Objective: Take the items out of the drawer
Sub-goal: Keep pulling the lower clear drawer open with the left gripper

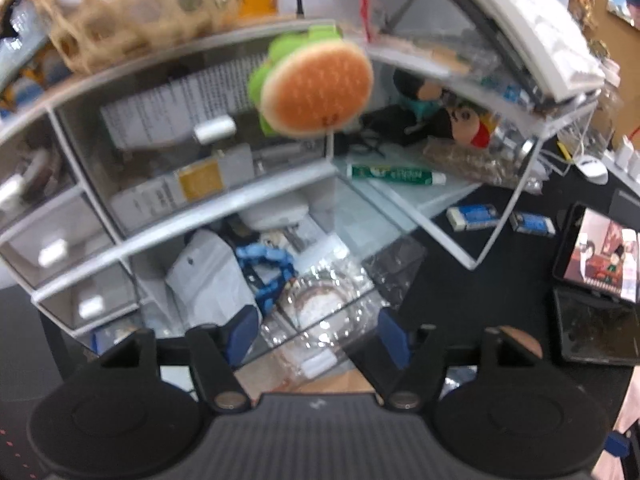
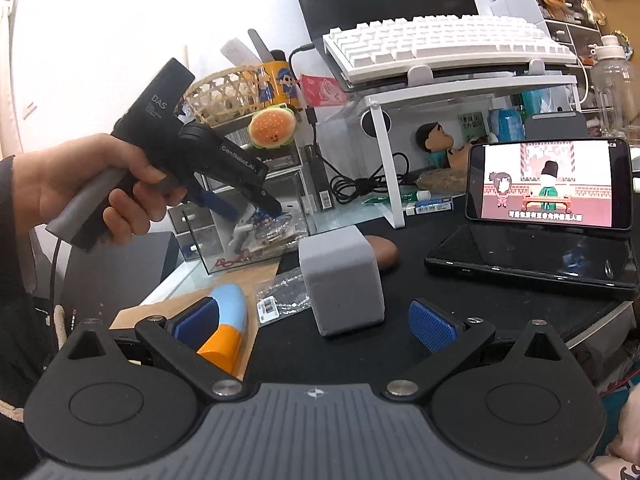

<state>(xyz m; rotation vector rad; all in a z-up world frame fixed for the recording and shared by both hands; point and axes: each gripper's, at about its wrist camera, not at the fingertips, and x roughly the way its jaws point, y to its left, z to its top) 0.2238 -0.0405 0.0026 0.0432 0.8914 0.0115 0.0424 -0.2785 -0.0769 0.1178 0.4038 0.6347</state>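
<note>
A clear acrylic drawer [image 1: 256,344] is pulled out from the white drawer unit [image 1: 224,200]. Inside lie a white pouch [image 1: 208,280], a blue beaded item [image 1: 266,264] and a clear plastic bag with a bracelet [image 1: 320,304]. My left gripper [image 1: 316,336] is open above the drawer's front, its pads on either side of the clear bag. In the right wrist view the left gripper [image 2: 256,206] dips into the drawer [image 2: 256,236]. My right gripper [image 2: 314,324] is open and empty over the black mat, near a grey cube [image 2: 340,284], a bagged chain [image 2: 280,300] and a blue-orange item [image 2: 228,320].
A burger plush [image 1: 316,88] hangs at the unit's top edge. A white riser [image 2: 452,88] carries a keyboard [image 2: 448,44]. Toothpaste [image 1: 396,174], erasers [image 1: 472,216], a lit phone [image 2: 548,184] on a black case and a brown pebble [image 2: 382,254] lie around.
</note>
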